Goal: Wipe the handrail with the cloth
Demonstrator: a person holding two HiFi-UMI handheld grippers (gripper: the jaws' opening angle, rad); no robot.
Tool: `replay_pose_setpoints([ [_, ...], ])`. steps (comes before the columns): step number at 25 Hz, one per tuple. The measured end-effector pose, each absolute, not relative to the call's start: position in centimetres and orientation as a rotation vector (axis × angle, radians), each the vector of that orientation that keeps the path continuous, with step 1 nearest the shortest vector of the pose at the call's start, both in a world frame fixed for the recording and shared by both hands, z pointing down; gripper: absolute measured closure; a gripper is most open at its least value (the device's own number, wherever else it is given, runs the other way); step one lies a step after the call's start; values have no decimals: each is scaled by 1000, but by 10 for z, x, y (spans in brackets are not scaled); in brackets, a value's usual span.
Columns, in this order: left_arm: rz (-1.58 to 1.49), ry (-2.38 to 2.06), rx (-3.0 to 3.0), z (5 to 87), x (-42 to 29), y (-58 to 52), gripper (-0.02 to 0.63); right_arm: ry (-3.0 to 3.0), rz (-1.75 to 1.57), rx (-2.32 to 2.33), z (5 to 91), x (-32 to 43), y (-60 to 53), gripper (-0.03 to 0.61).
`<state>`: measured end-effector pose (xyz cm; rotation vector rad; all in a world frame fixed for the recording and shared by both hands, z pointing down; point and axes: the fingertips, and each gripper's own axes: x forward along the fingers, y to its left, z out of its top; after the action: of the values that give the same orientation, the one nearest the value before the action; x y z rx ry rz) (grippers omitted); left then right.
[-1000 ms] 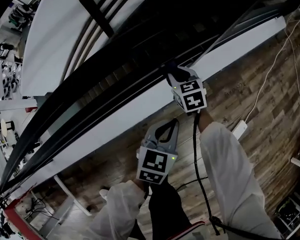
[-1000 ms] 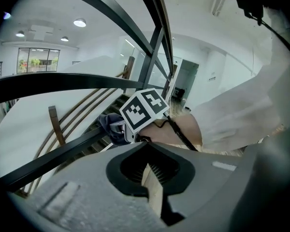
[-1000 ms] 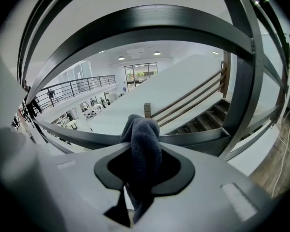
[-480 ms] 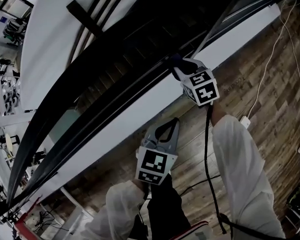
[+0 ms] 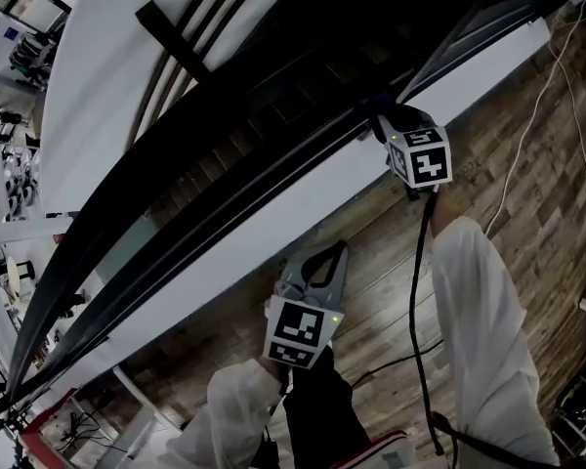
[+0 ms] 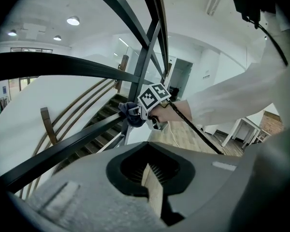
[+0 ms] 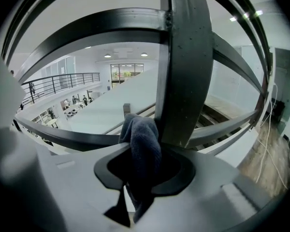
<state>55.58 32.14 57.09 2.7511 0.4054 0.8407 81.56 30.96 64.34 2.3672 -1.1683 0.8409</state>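
A black metal handrail (image 5: 225,198) runs diagonally across the head view above a stairwell. My right gripper (image 5: 386,125) is at the rail, shut on a dark blue cloth (image 7: 141,144) that rests against an upright bar (image 7: 183,66) of the railing. The left gripper view shows the same cloth (image 6: 130,114) bunched against the rail (image 6: 63,149) in front of the right gripper's marker cube (image 6: 153,96). My left gripper (image 5: 317,262) hangs lower, over the wood floor and away from the rail, shut with nothing between its jaws.
A white ledge (image 5: 273,213) borders the wood floor (image 5: 508,154) below the rail. Stairs (image 6: 104,117) descend beyond the railing. A cable (image 5: 420,291) trails from the right gripper, and white cords (image 5: 547,86) lie on the floor at right.
My right gripper has slid up and to the right along the handrail with the cloth. The left gripper has stayed nearly where it was.
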Motion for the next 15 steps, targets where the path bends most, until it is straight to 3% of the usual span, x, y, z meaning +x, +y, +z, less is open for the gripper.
replay_pose_setpoints([
  [7,837,349,2747,552,518,309,612,-1020,872,2475,625,797,316,490],
  [15,784,209,2738,493,424,261,612,-1144,1013,2331,604,651,258,491],
])
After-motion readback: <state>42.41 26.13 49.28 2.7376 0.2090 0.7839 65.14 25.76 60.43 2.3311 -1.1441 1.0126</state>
